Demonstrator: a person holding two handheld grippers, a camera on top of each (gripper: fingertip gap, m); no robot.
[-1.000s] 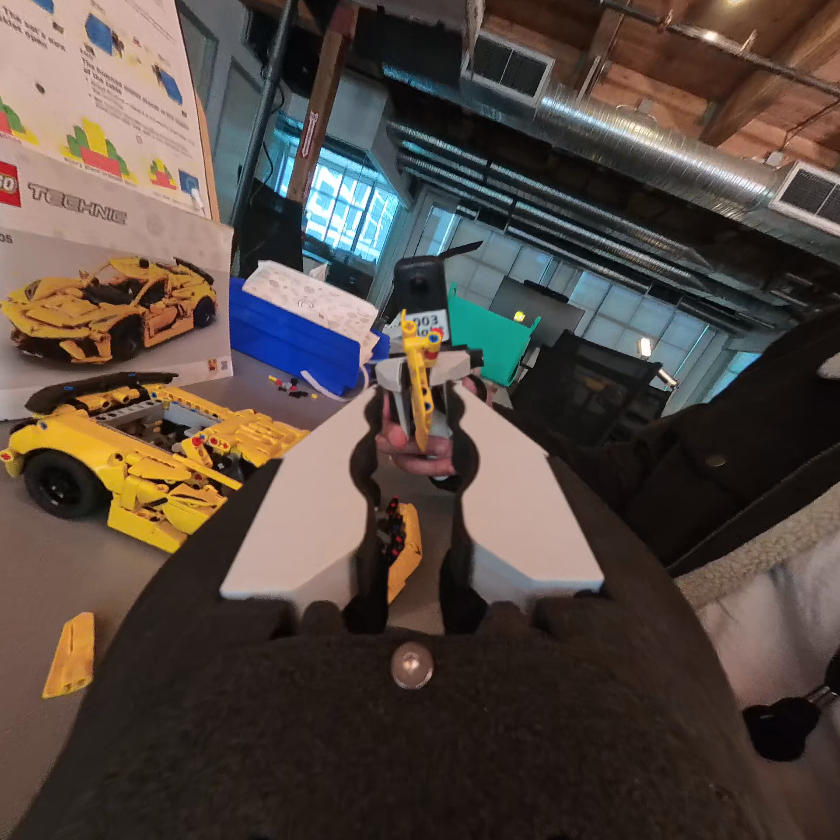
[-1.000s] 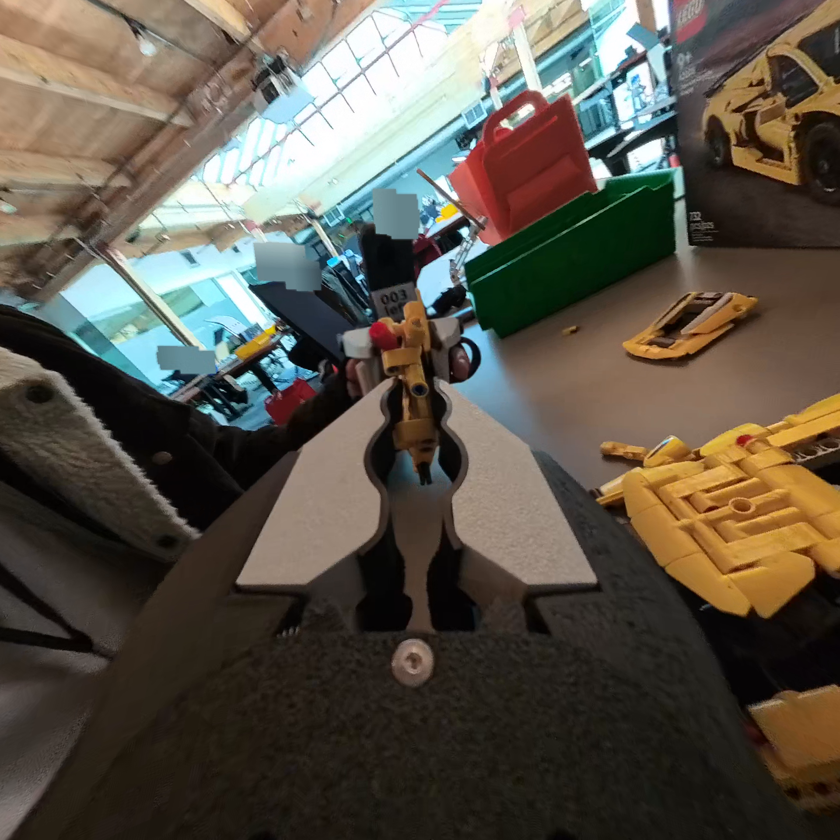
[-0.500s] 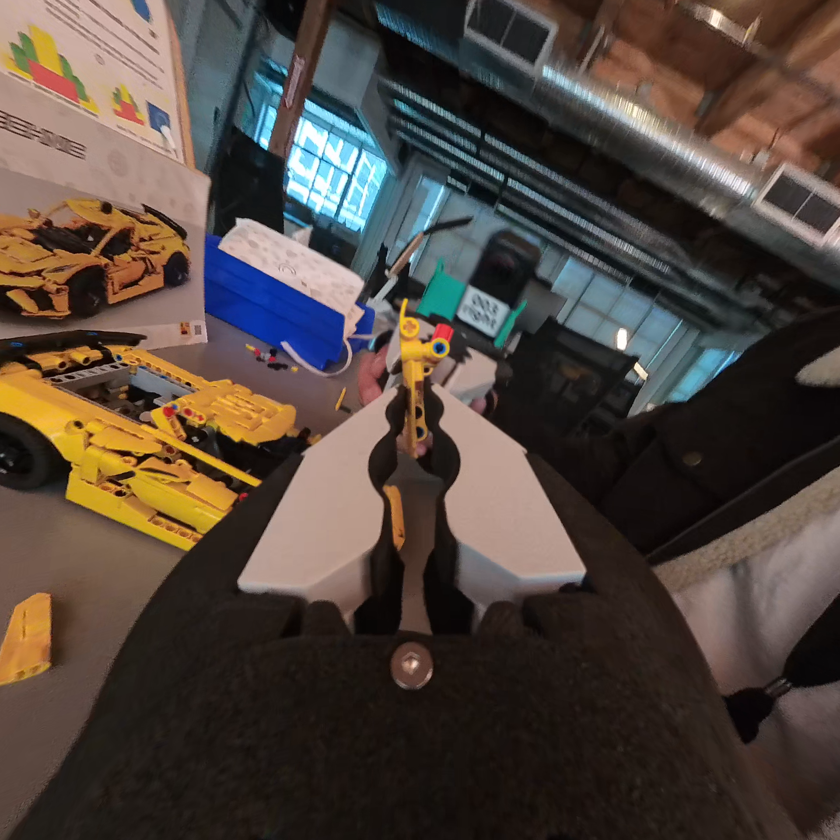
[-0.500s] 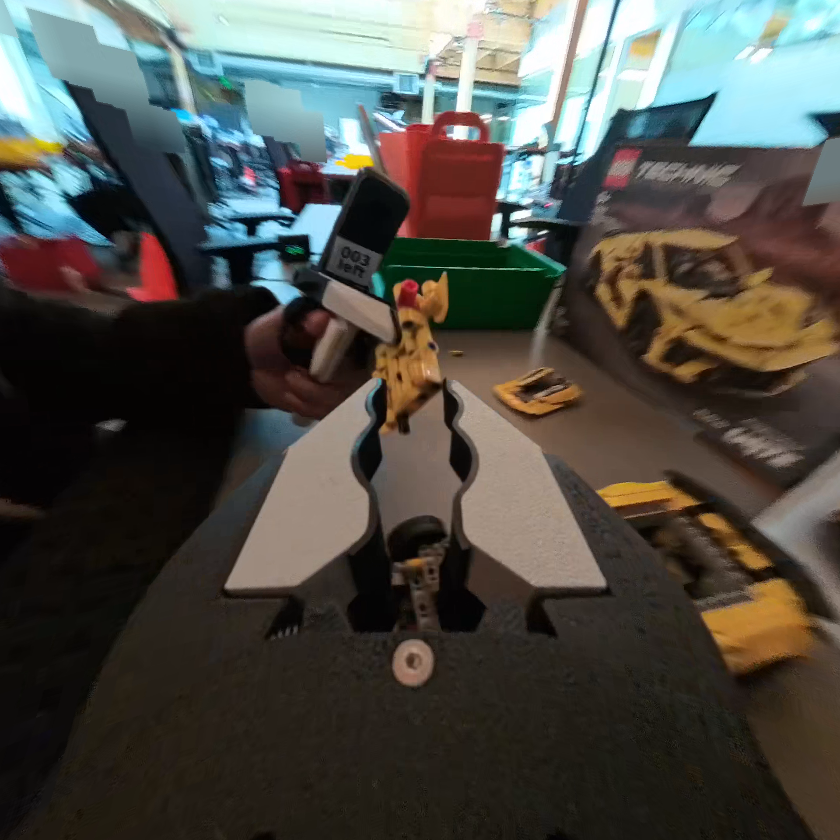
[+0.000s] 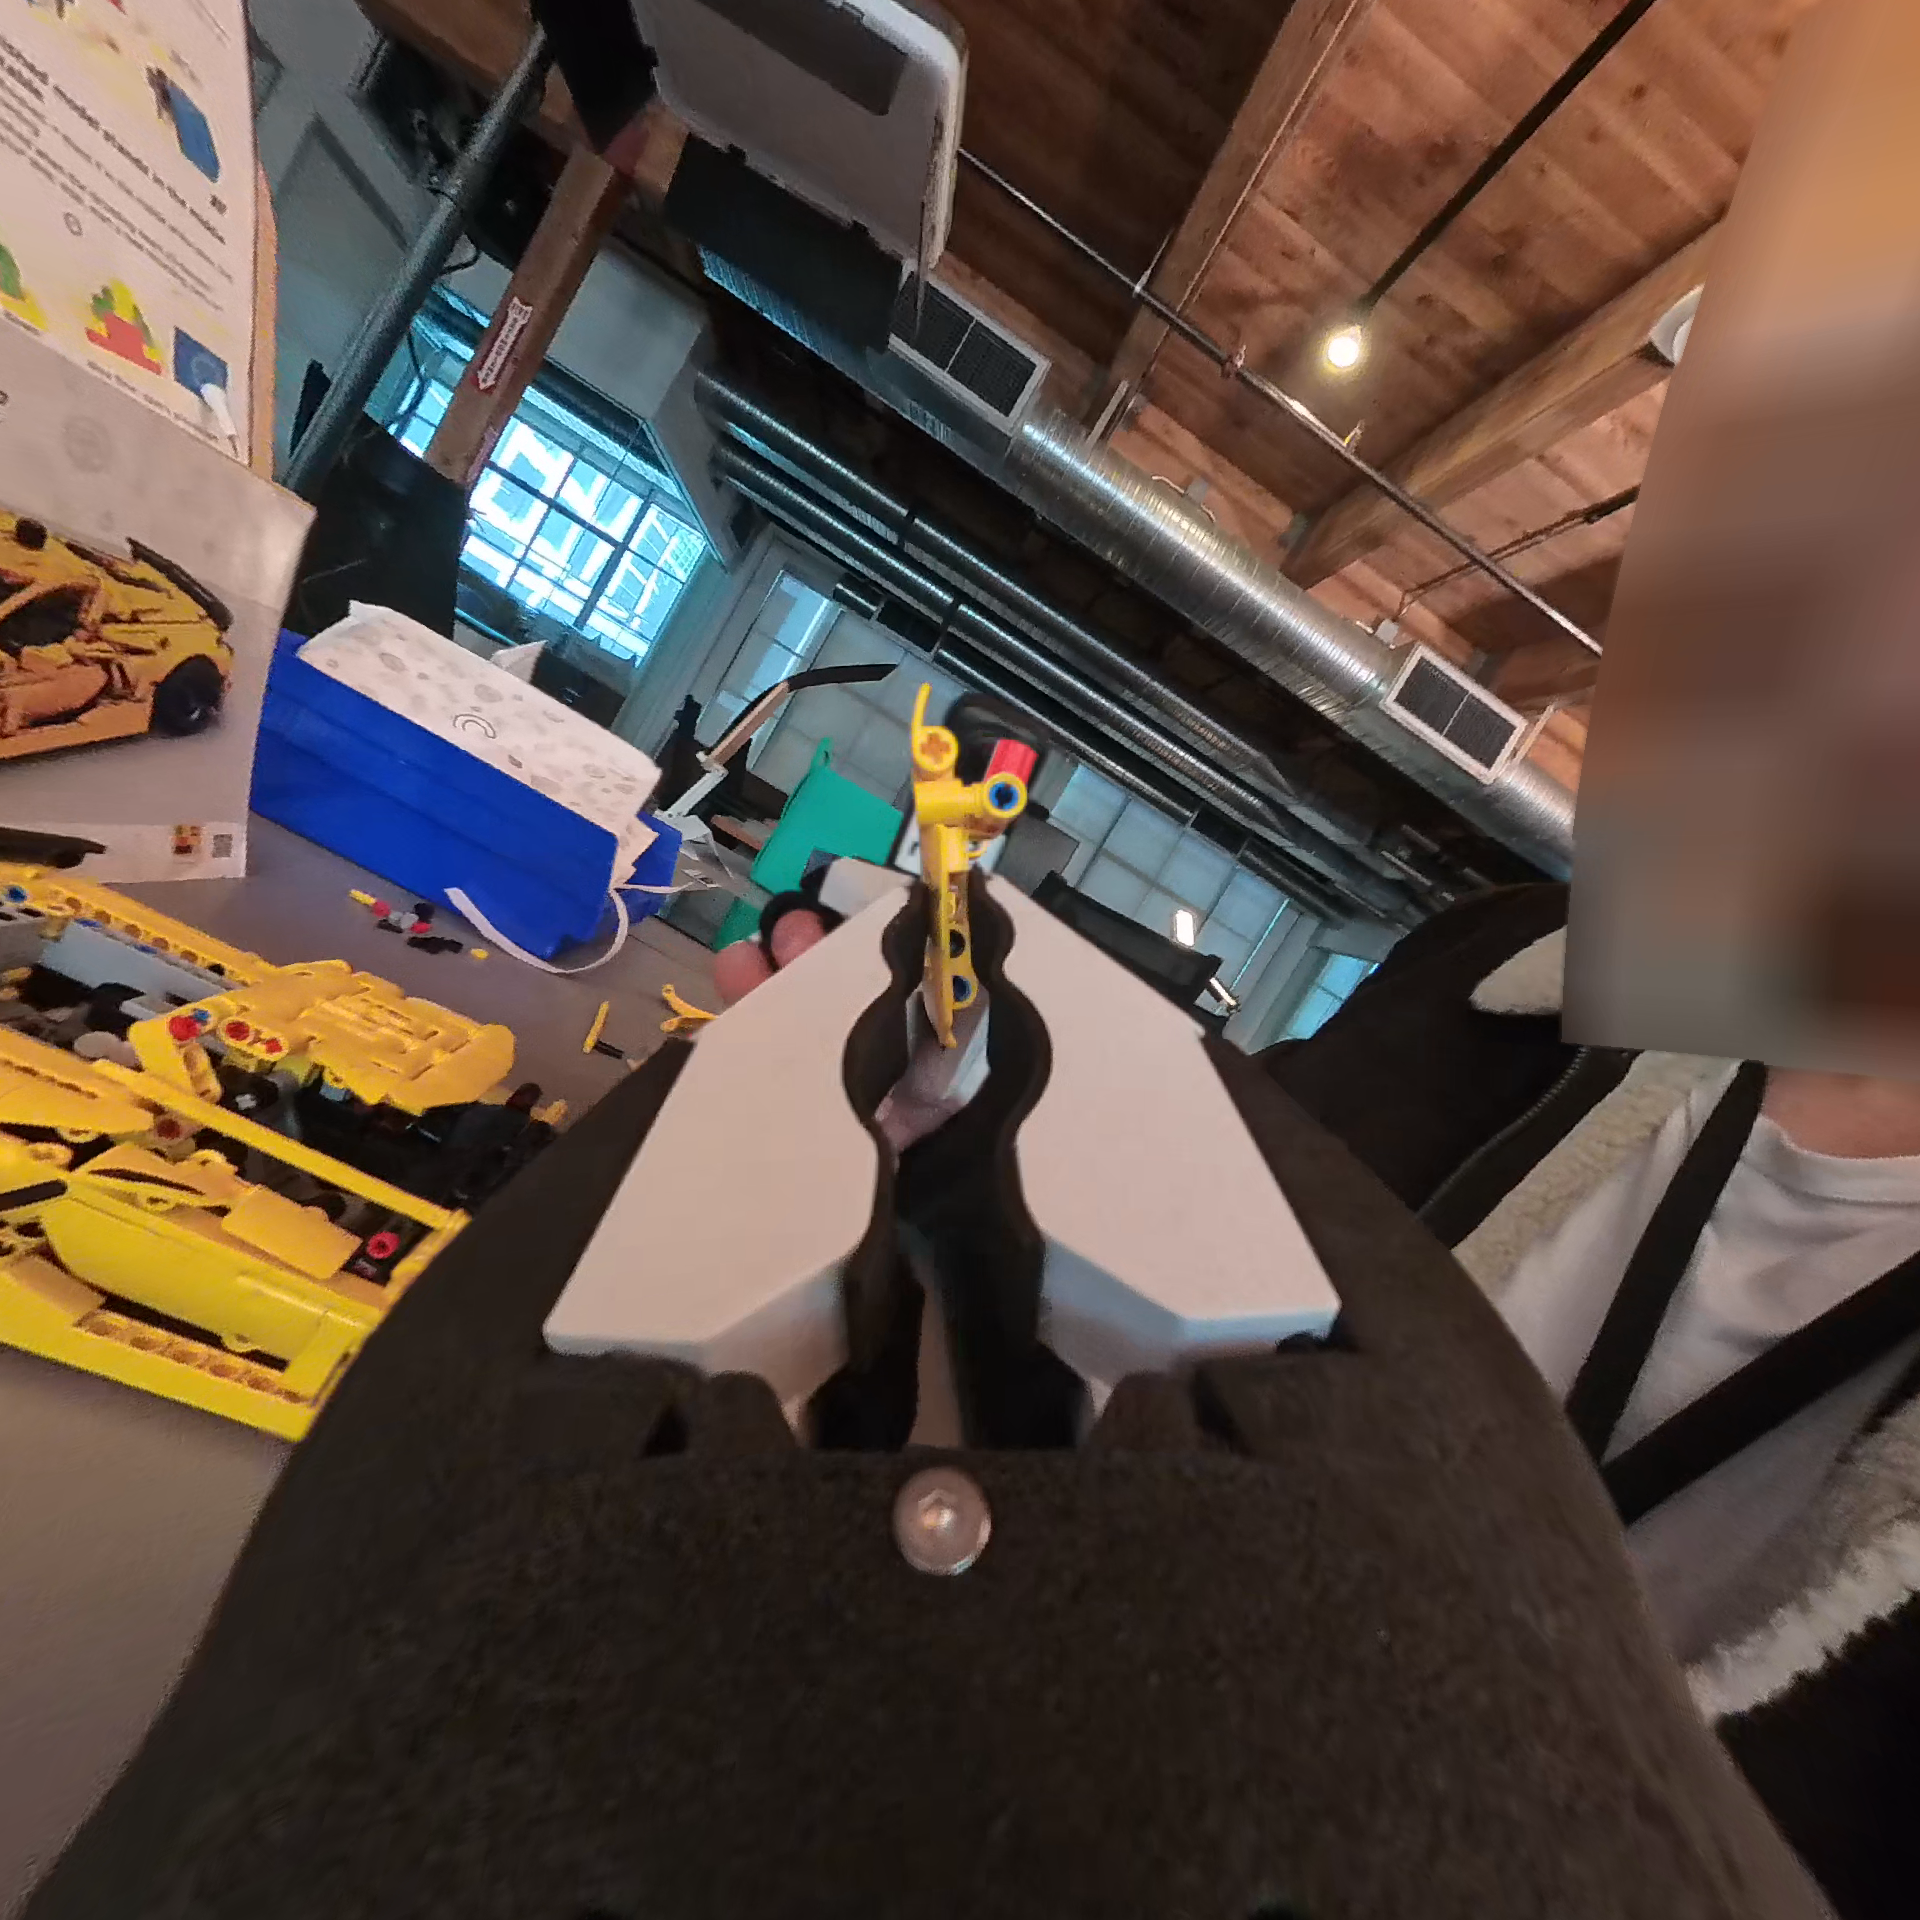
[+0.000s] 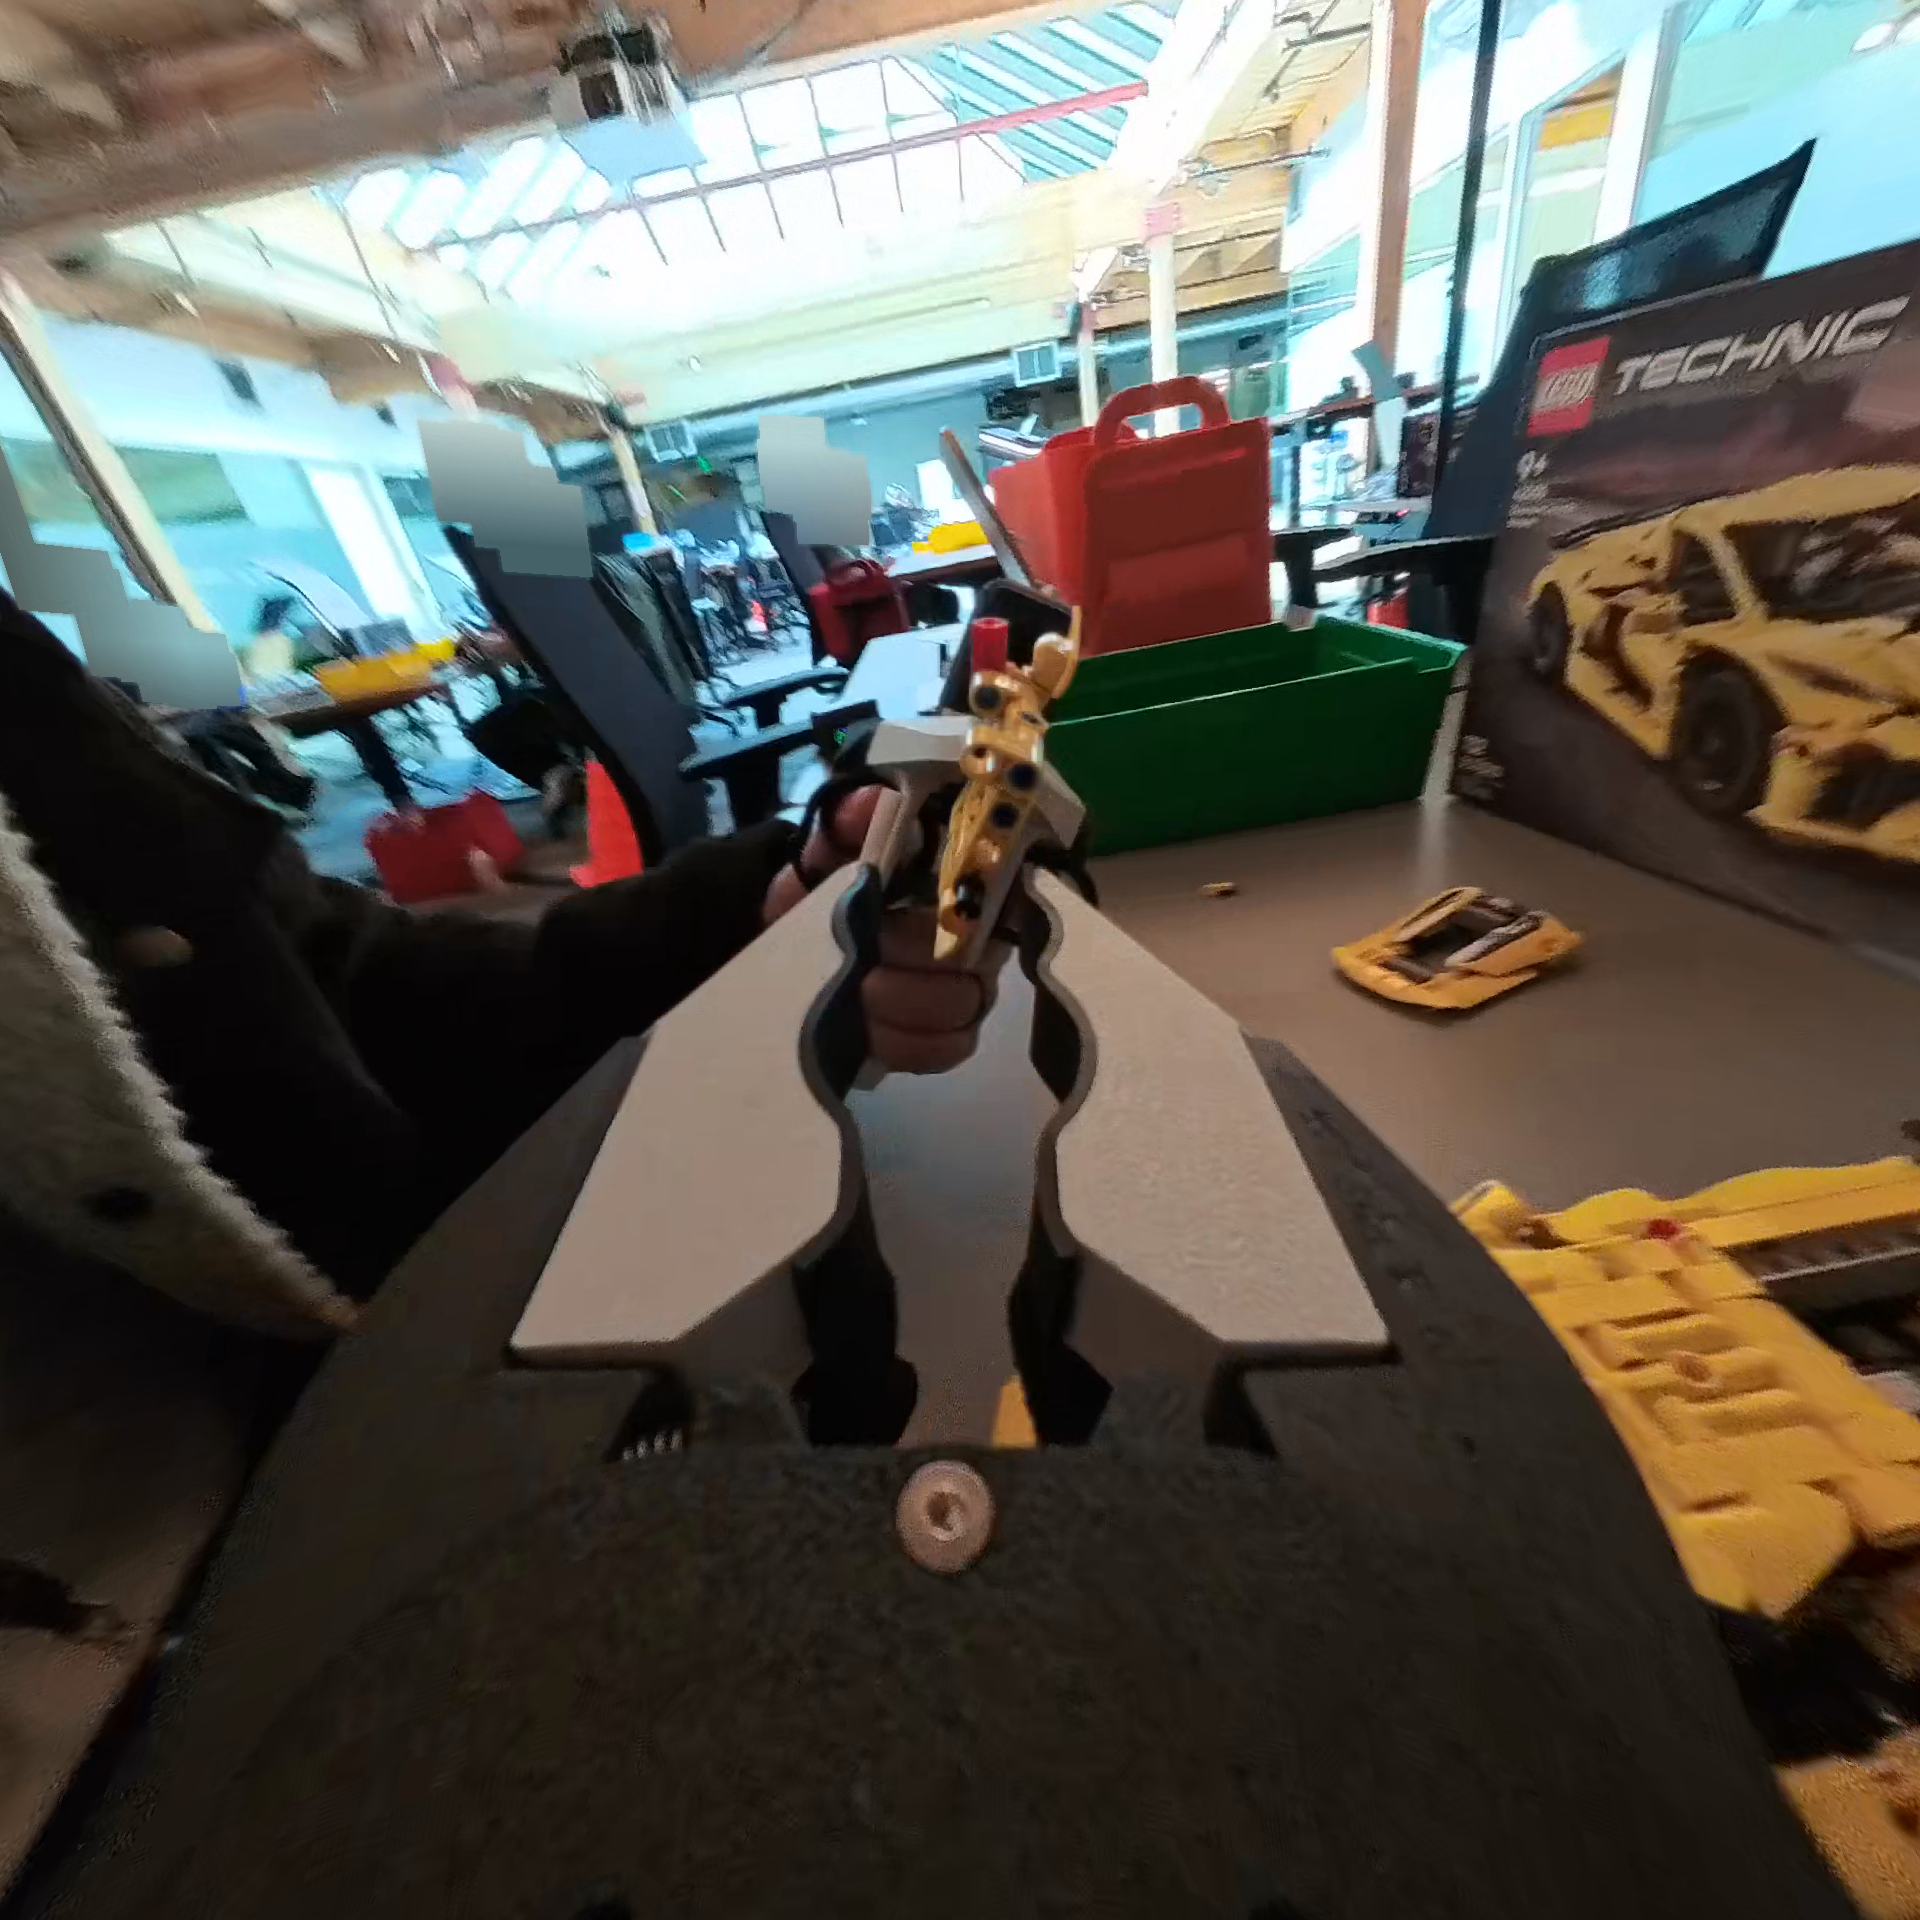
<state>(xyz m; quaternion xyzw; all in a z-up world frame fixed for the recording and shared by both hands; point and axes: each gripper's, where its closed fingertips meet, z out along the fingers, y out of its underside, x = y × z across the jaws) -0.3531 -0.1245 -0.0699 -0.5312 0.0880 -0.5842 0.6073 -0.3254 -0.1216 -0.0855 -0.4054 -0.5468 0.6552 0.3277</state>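
left tongs (image 5: 948, 935) are clamping the yellow brick subassembly (image 5: 951, 883) upright, presenting it; right tongs (image 6: 951, 914) are gaping apart, empty, just beside it above the desk (image 6: 1558, 1091).

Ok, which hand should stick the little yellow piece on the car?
Left, probably. The left gripper is shut on the yellow piece, and the yellow car lies near it. The right gripper is open, holding nothing.

Open workshop-office: exposed ductwork (image 5: 1195, 540), timber ceiling, desks and office chairs (image 6: 769, 696).
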